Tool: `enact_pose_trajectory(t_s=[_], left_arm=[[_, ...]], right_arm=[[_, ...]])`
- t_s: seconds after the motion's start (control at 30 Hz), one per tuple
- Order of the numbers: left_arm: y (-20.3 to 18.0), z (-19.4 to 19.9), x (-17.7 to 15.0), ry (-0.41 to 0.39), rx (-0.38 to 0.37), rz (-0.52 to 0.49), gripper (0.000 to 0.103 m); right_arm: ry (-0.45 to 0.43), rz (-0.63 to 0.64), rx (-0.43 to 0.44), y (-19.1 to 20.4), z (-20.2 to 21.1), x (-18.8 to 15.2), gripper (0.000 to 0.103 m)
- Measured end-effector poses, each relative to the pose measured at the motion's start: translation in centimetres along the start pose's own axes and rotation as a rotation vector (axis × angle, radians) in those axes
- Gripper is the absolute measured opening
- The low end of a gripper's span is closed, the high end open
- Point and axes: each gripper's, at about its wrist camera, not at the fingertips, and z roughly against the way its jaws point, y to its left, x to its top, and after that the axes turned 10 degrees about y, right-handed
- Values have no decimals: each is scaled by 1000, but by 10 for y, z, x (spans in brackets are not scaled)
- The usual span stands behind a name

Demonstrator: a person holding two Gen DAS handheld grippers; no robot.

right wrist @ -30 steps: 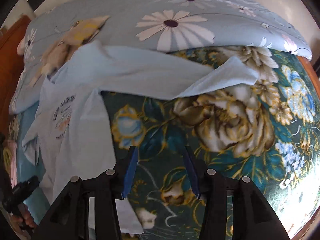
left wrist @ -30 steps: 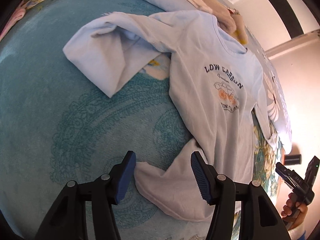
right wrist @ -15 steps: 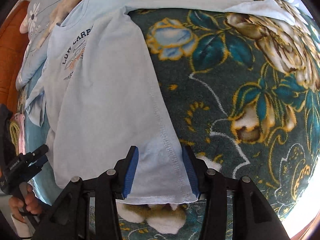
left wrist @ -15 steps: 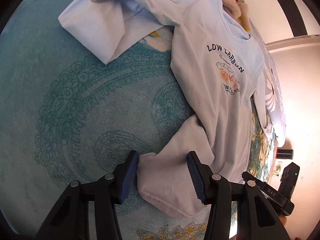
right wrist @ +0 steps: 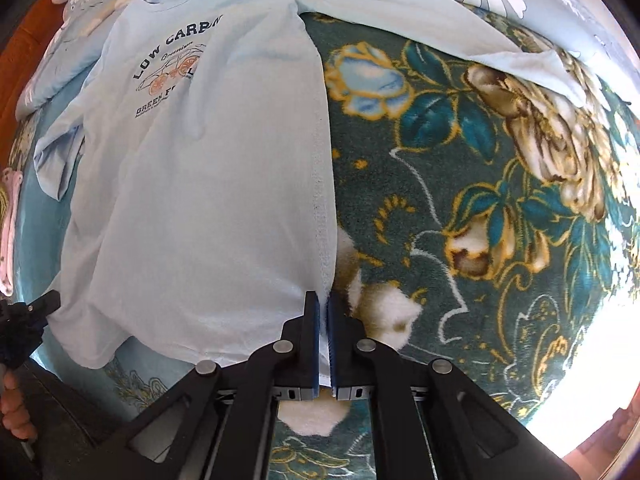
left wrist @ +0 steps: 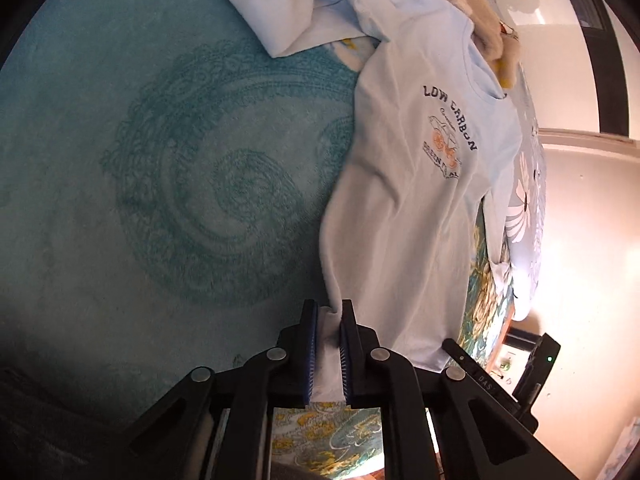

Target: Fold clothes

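The left tongs (left wrist: 329,354) are matte black plastic: 2 angular fingers (left wrist: 362,344) on linked bars with triangular cut-outs, pinned by 4 round silver rivets. Ribbed blue pads line the inner faces. The right tongs (right wrist: 323,346) match them, again with 4 silver rivets, blue pads and small slots at the base. In the left view, at 4 o'clock, the right tongs' body carries a green light and pale lettering.
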Motion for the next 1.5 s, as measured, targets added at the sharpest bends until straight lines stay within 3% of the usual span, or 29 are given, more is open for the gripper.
enact_pose_trajectory(t_s=[0.17, 0.23, 0.33, 0.43, 0.5, 0.57, 0.63, 0.7, 0.77, 0.83, 0.93, 1.07, 1.17, 1.3, 1.33, 1.5], left_arm=[[5, 11, -25, 0, -19, 30, 12], [14, 7, -24, 21, -35, 69, 8], [6, 9, -21, -5, 12, 43, 12], [3, 20, -20, -54, -29, 19, 15], [-3, 37, -16, -149, -36, -18, 22], [-9, 56, -10, -262, -18, -60, 37], [-15, 77, -1, -393, 30, -106, 46], [-10, 99, 11, -517, 131, -123, 57], [5, 119, 23, -617, 224, -87, 63], [42, 135, 31, -682, 222, 17, 65], [117, 143, 32, -701, 31, 276, 67], [150, 138, 35, -713, -104, 410, 70], [137, 129, 43, -704, -75, 362, 70], [120, 125, 49, -709, -6, 296, 70], [119, 125, 49, -707, -6, 289, 70], [126, 122, 53, -687, -34, 323, 70]], right_arm=[[34, 22, -95, -13, 6, -16, 3], [60, 10, -101, -20, -1, -22, 3], [83, -14, -86, -26, -12, -27, 3], [108, -16, -91, -24, -18, -24, 3], [115, -12, -98, -12, -19, -30, 4], [91, -8, -111, -10, -9, -28, 10], [25, 7, -140, -6, 10, -21, 18], [-51, 41, -159, 8, 28, -15, 27], [-97, 95, -154, 30, 40, -7, 32], [-127, 161, -137, 56, 47, 2, 33], [-162, 288, -115, 102, 44, 24, 36], [-176, 449, -23, 186, 30, 53, 38], [-171, 593, 26, 255, 9, 66, 43], [-209, 768, -27, 337, -11, 63, 49], [-199, 787, -39, 350, -20, 65, 55], [-154, 724, -69, 378, -52, 82, 55]])
